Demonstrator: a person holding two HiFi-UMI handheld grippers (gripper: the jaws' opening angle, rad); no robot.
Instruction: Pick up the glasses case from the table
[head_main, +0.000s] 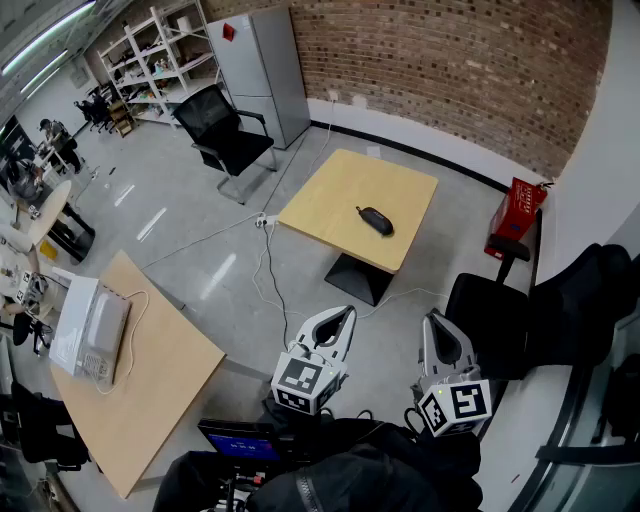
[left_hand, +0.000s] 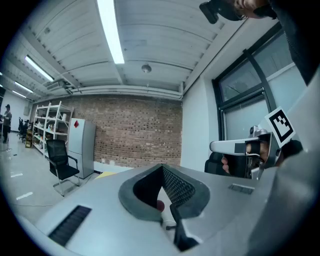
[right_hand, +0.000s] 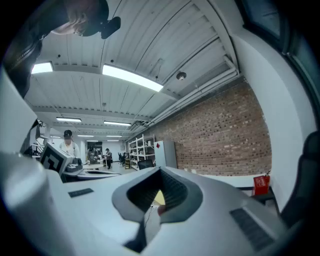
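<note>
The glasses case (head_main: 375, 220) is a dark oval lying on a square light-wood table (head_main: 330, 195) across the floor, well ahead of both grippers. My left gripper (head_main: 347, 312) and right gripper (head_main: 432, 318) are held side by side low in the head view, far short of the table. Both point roughly level toward it. The left gripper (left_hand: 162, 167) has its jaws closed tip to tip with nothing between them. The right gripper (right_hand: 160, 170) is likewise shut and empty. The table top shows as a yellow sliver through the right gripper's jaw window.
A black office chair (head_main: 228, 135), a grey cabinet (head_main: 262, 70) and white shelves (head_main: 160, 50) stand at the back left. A second wooden table (head_main: 150, 390) with a white device (head_main: 92, 330) is at my left. Black chairs (head_main: 560, 310) crowd the right; cables (head_main: 268, 270) cross the floor.
</note>
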